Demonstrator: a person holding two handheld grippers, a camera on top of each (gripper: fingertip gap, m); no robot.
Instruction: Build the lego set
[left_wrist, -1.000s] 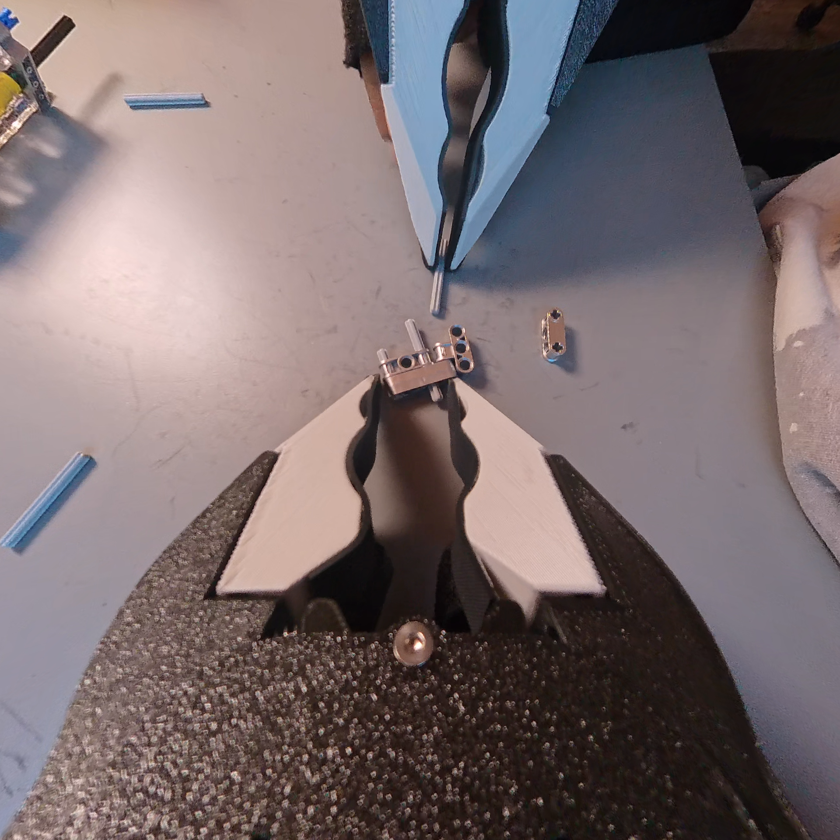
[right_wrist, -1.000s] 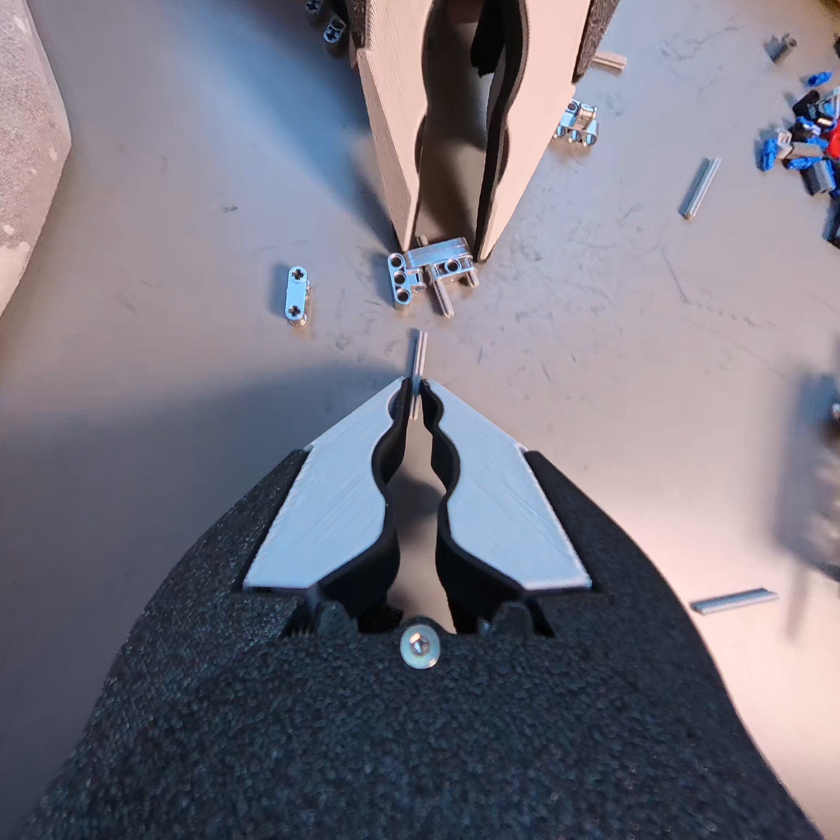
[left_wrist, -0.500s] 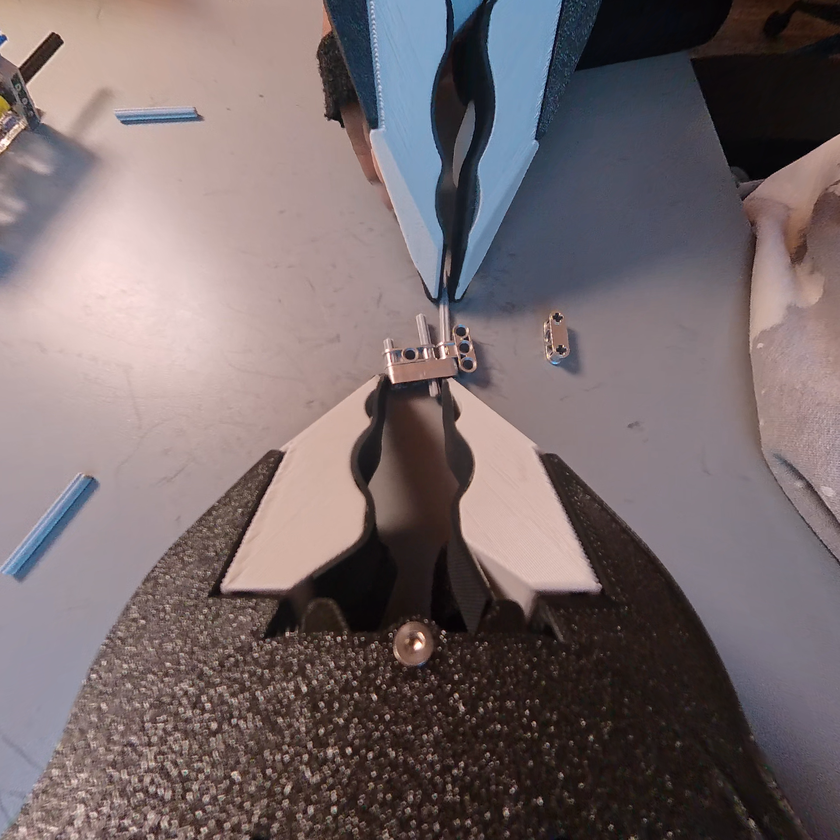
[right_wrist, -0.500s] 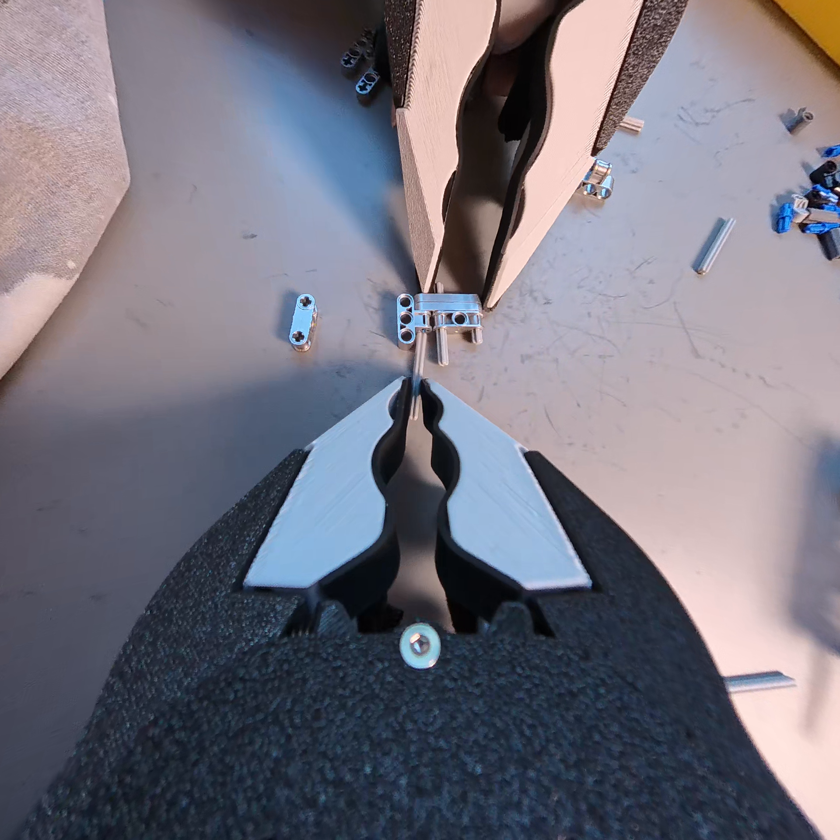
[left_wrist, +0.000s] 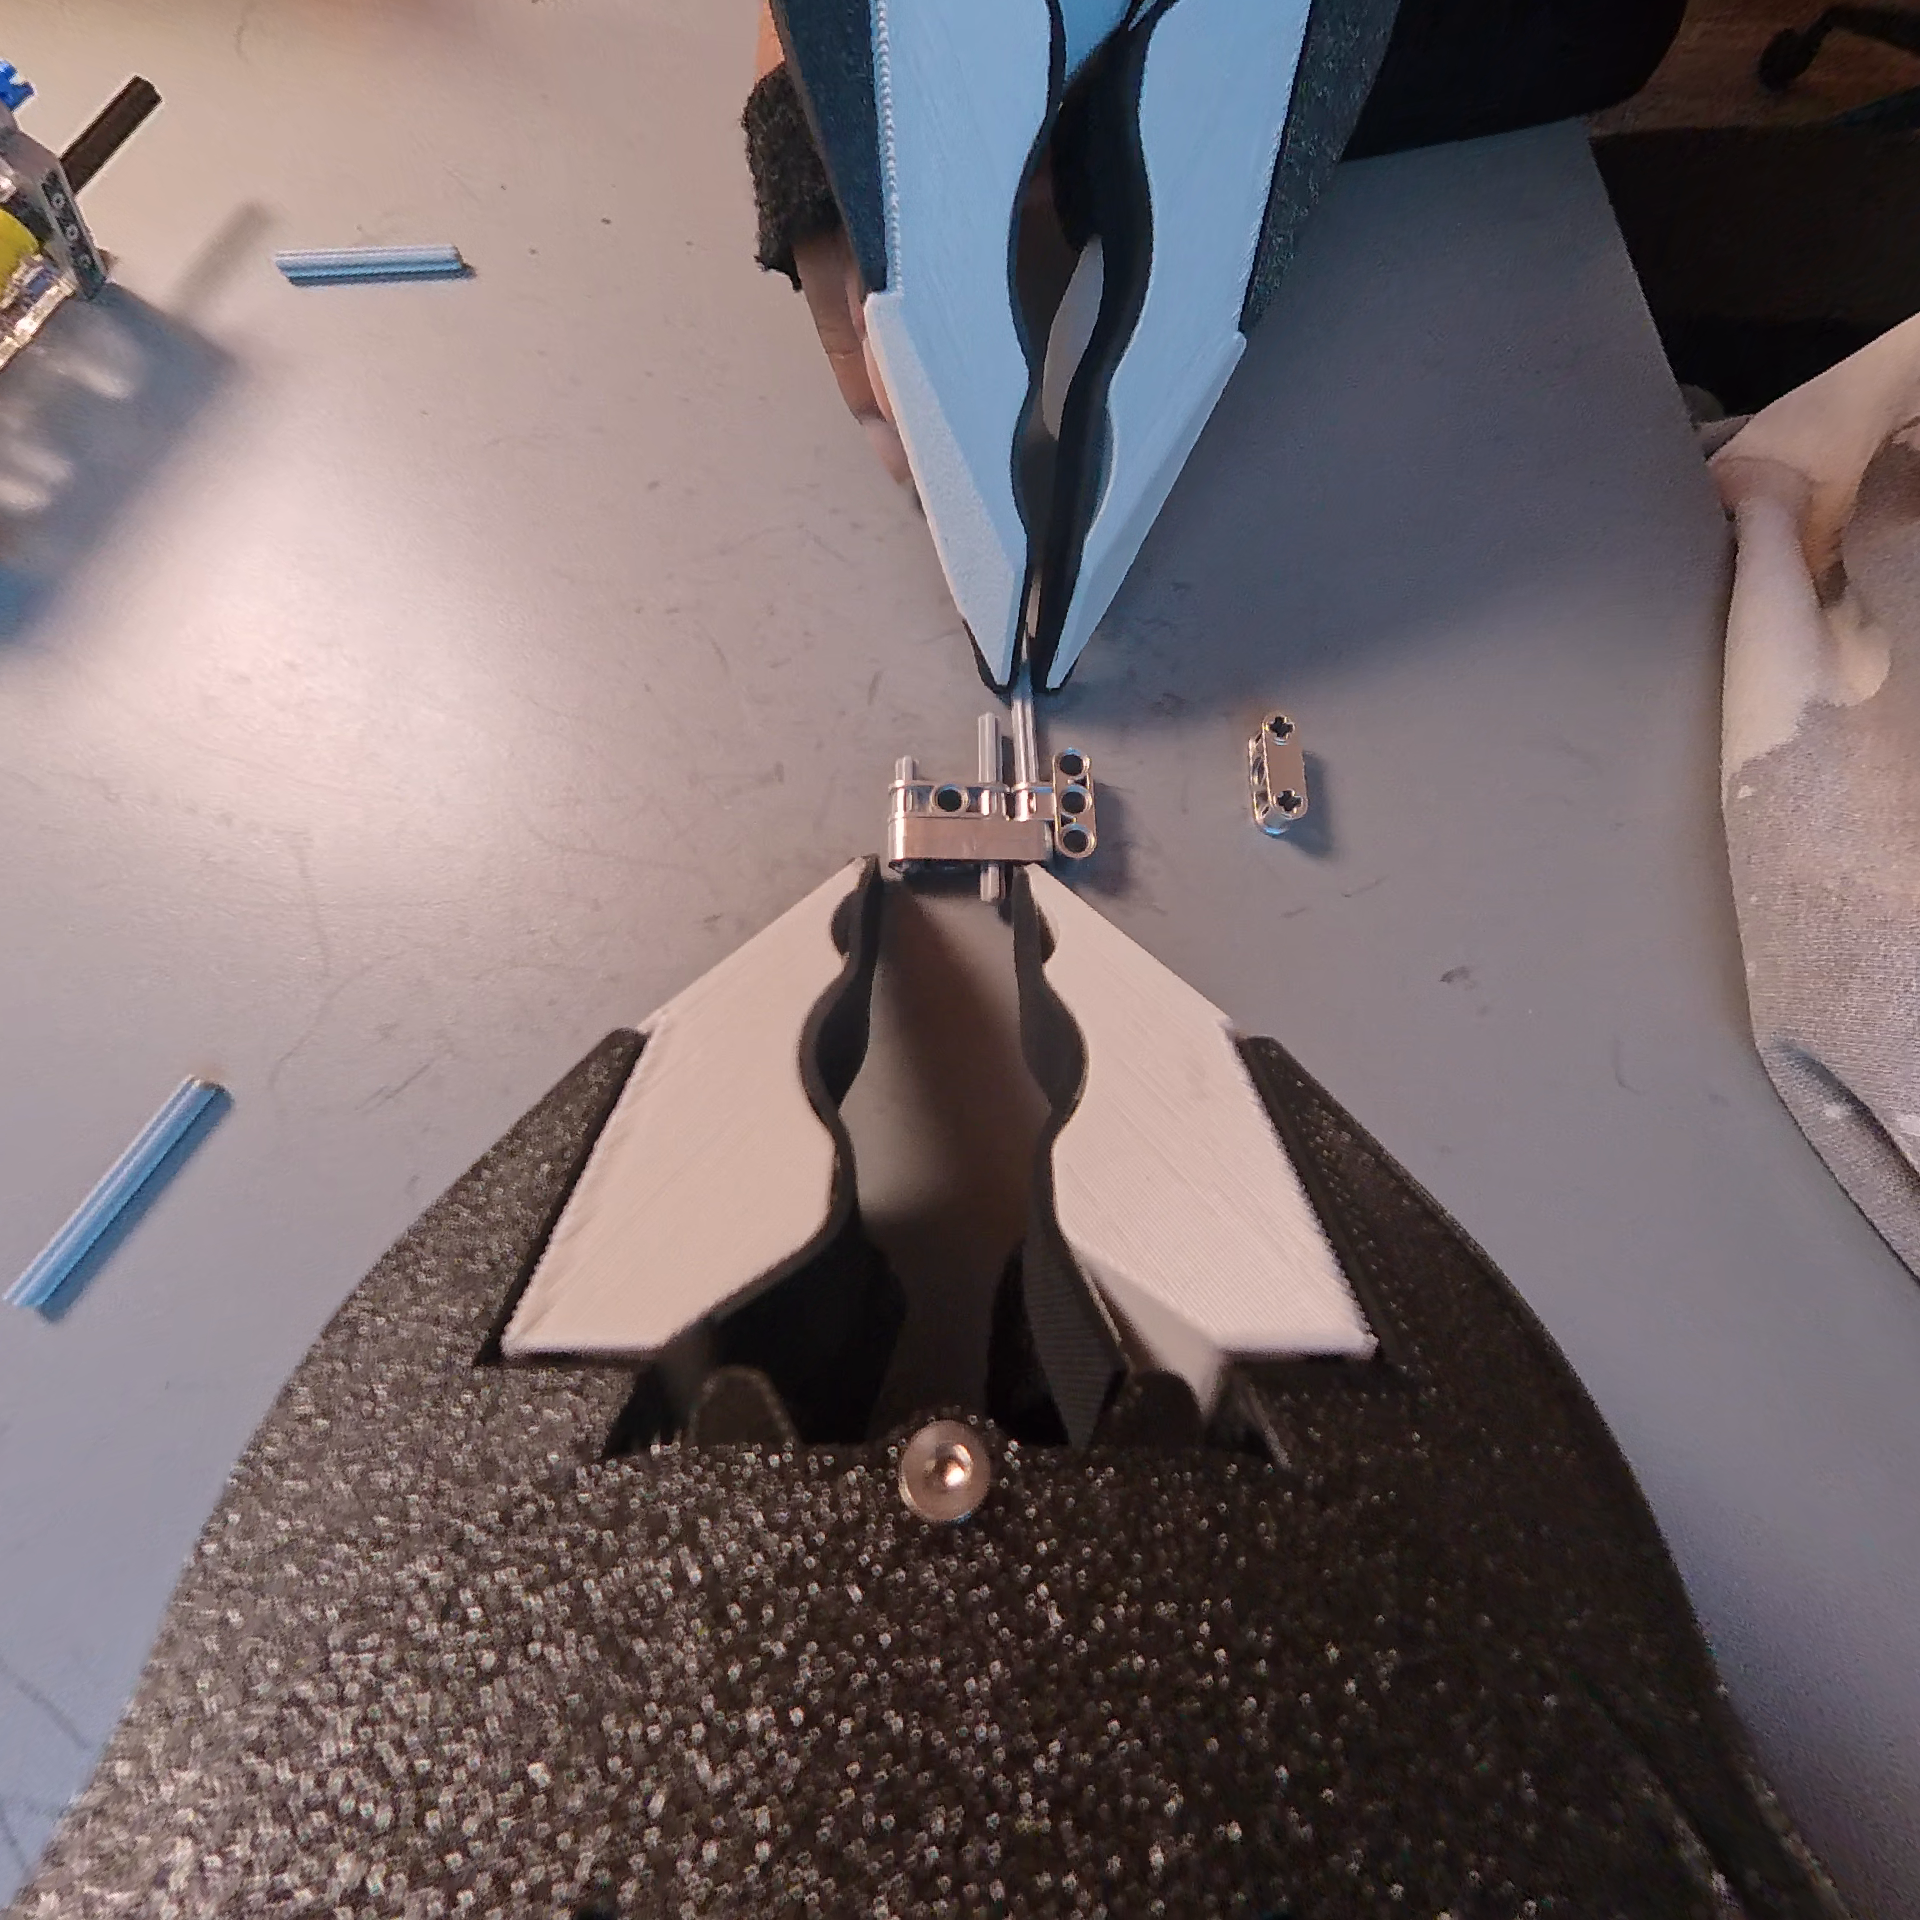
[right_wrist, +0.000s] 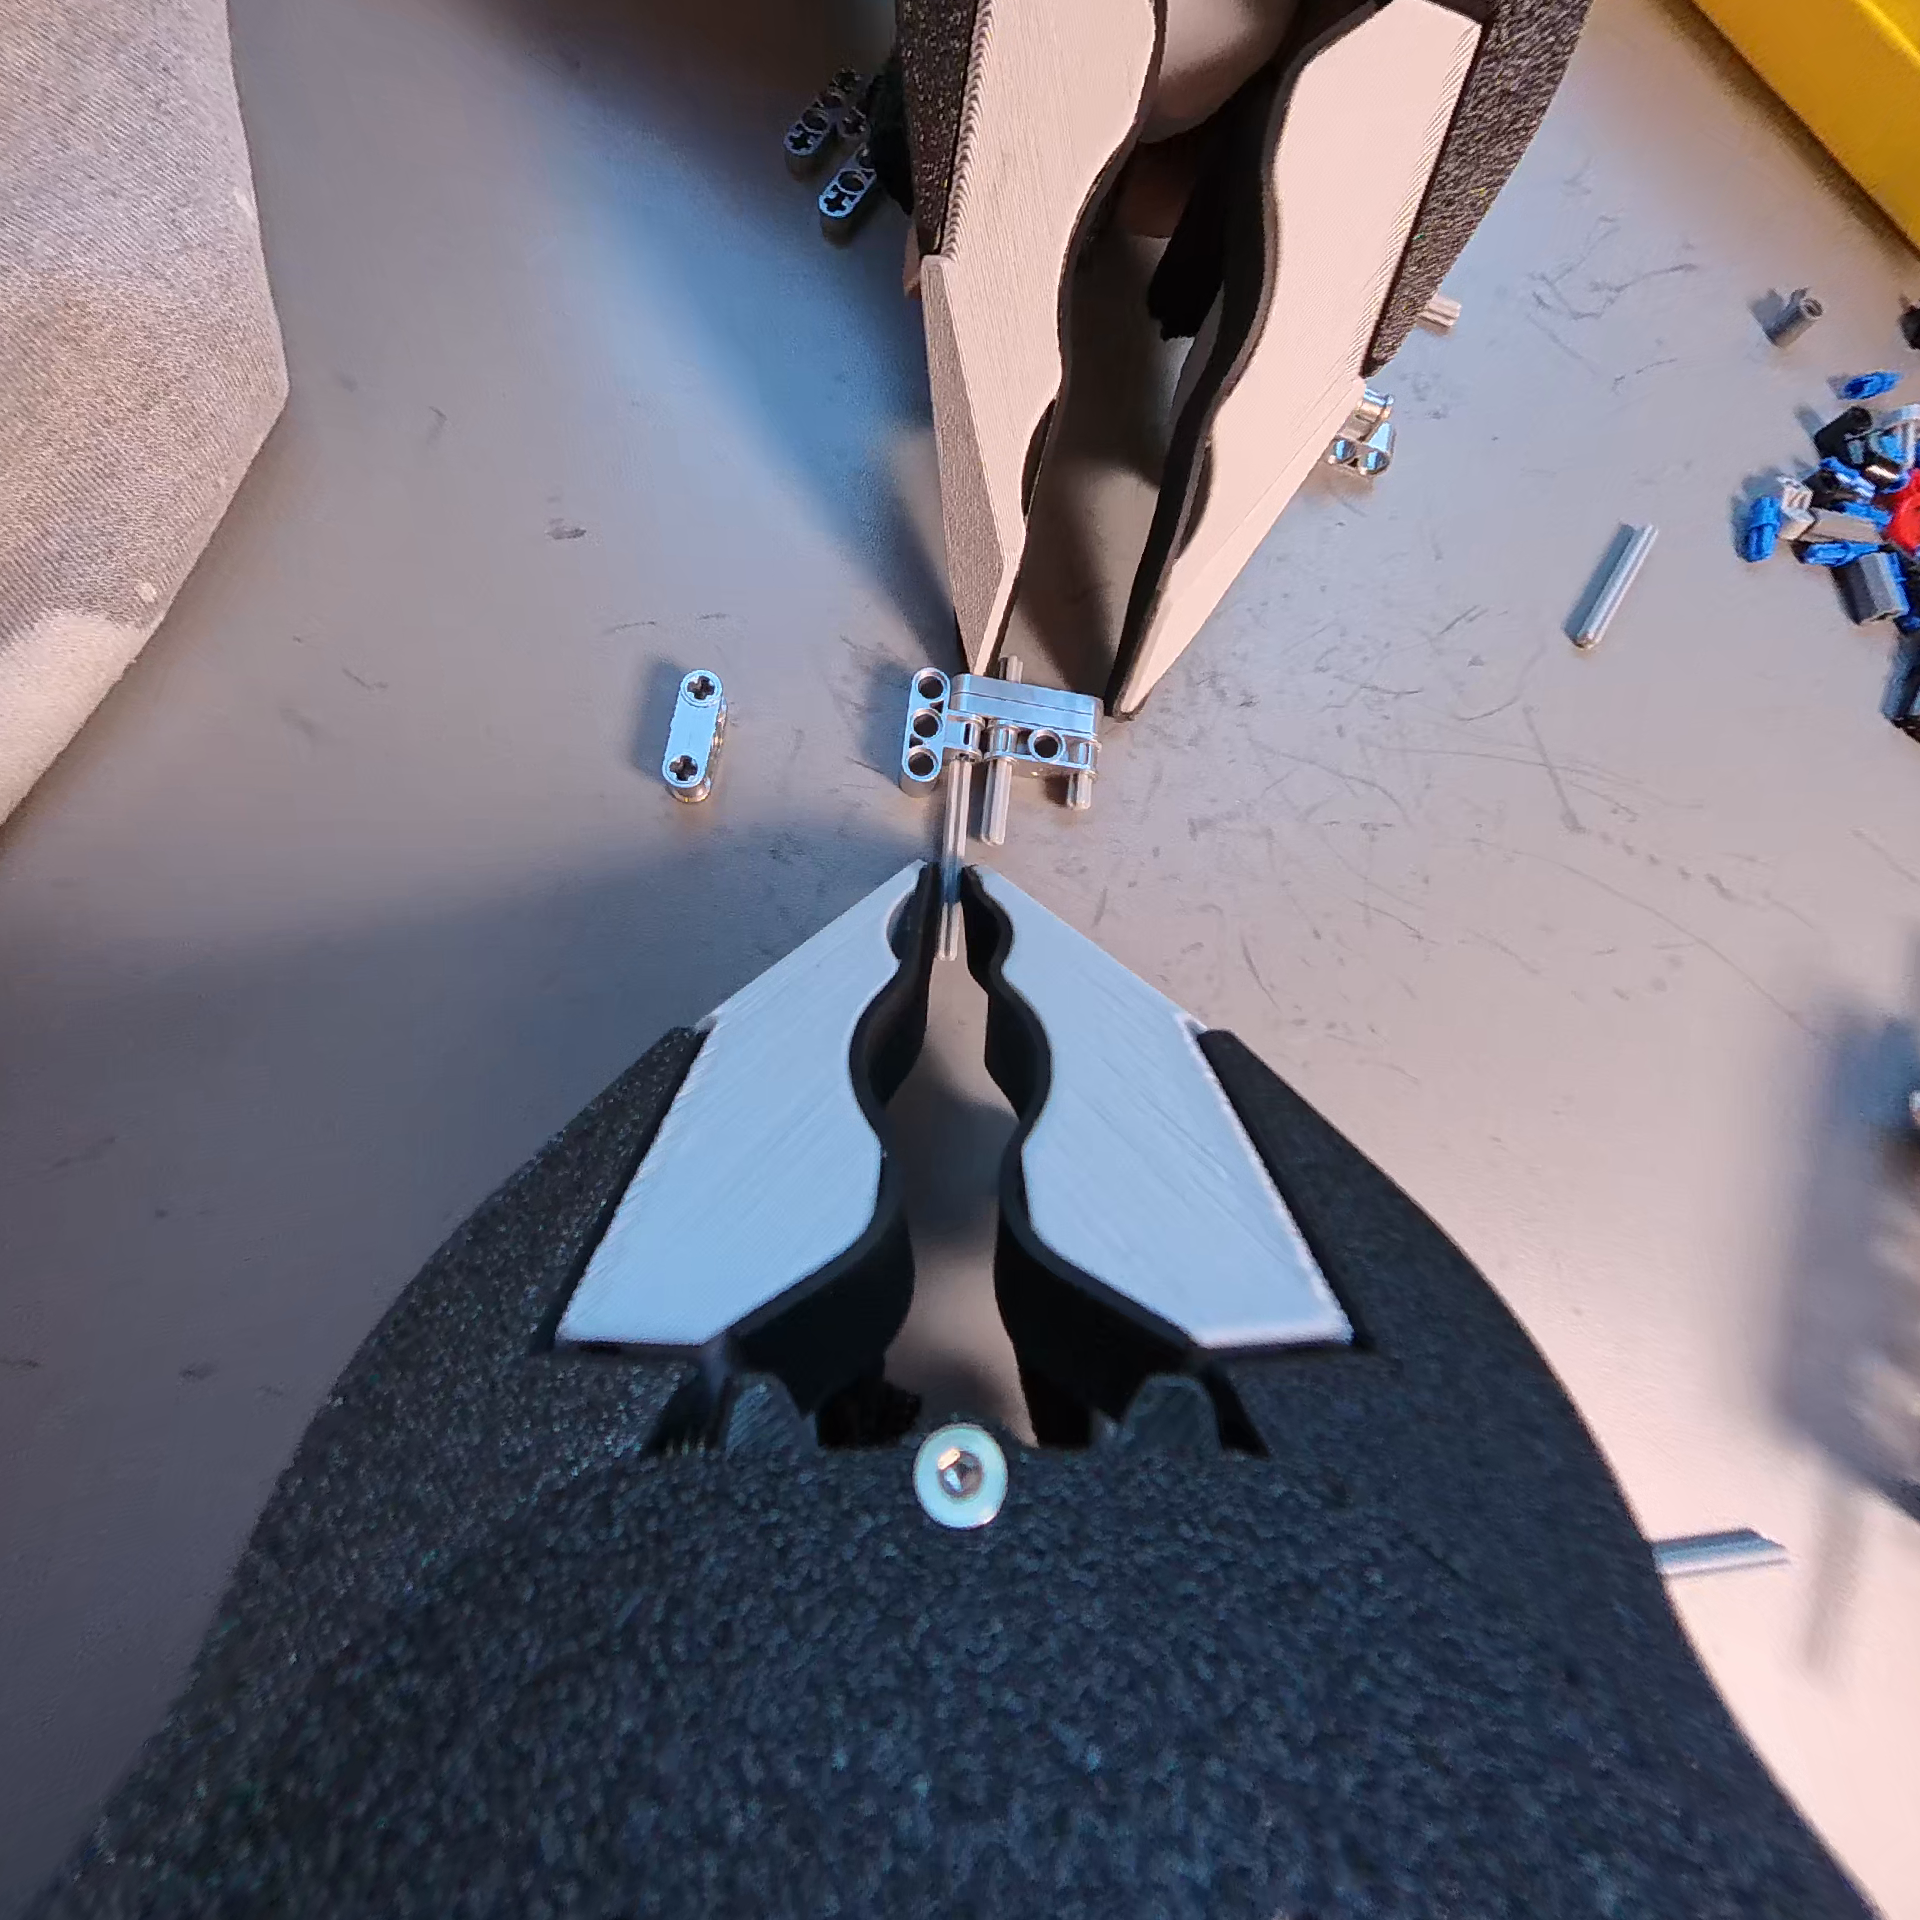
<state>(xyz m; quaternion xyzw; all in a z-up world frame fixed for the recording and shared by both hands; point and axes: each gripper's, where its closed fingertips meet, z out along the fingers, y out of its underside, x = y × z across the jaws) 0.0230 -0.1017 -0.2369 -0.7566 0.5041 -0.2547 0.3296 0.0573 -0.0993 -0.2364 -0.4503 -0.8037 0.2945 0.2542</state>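
My left gripper is shut on a small grey assembly of holed beams and pins, held low over the grey table. My right gripper is shut on a thin grey axle. The axle's far end touches or enters the left end of the assembly, beside a three-hole piece. The two grippers face each other tip to tip. The right gripper with its axle shows at the top of the left wrist view. The left gripper shows at the top of the right wrist view.
A short two-hole grey piece lies beside the assembly. Loose axles lie around. A pile of blue and black parts, a yellow box corner, dark beams and a cloth border the area. One gripper's finger ends stand about 4 cm off the other's.
The right gripper has brought the axle from a gap away up to the assembly. The left gripper has turned the assembly square to it.
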